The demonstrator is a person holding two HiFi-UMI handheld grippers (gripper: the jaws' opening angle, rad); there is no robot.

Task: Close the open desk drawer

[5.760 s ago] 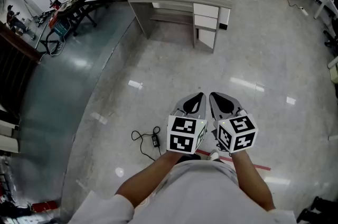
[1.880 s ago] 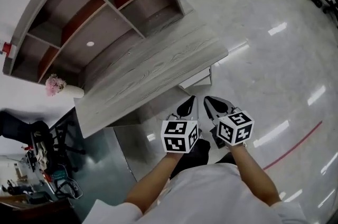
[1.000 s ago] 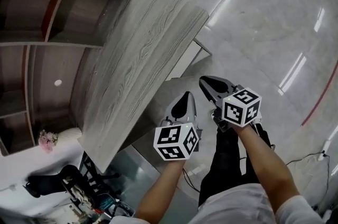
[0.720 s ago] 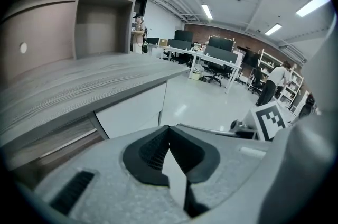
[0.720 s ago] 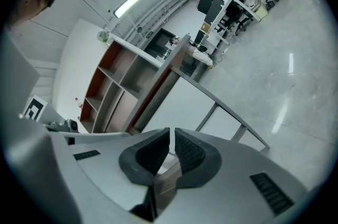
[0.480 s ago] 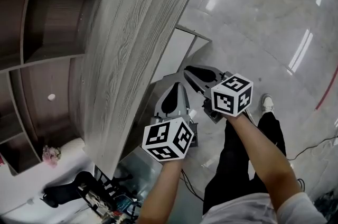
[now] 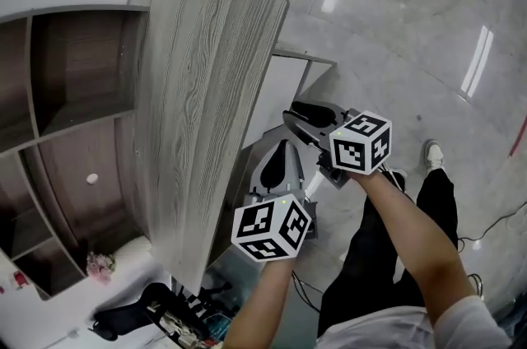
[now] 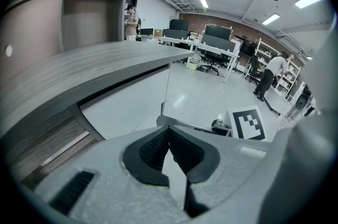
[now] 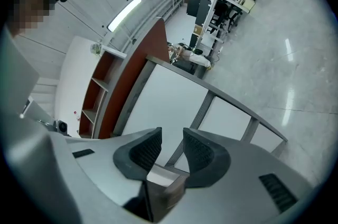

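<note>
A white drawer unit (image 7: 276, 88) stands under the right end of the grey wood desk top (image 7: 206, 109). In the right gripper view its white fronts (image 9: 163, 104) are split by grey rails (image 9: 203, 109). I cannot tell which drawer stands open. My right gripper (image 7: 300, 113) (image 9: 172, 136) points level at these fronts, its jaws opening with nothing between them. My left gripper (image 7: 280, 158) (image 8: 169, 130) is shut and empty, angled down beside the unit under the desk edge (image 8: 105, 67). The right gripper's marker cube (image 8: 245, 123) shows to its right.
A shelf hutch (image 7: 74, 92) rises behind the desk top, with a flower vase (image 7: 103, 265) at its far end. Glossy floor (image 7: 395, 26) lies right of the drawer unit. The person's leg and shoe (image 7: 432, 154) are close by. An office chair (image 7: 123, 323) stands lower left.
Both grippers have sunk and come closer to the drawer unit. The head view has swung so that the desk top now runs straight down the left of the picture.
</note>
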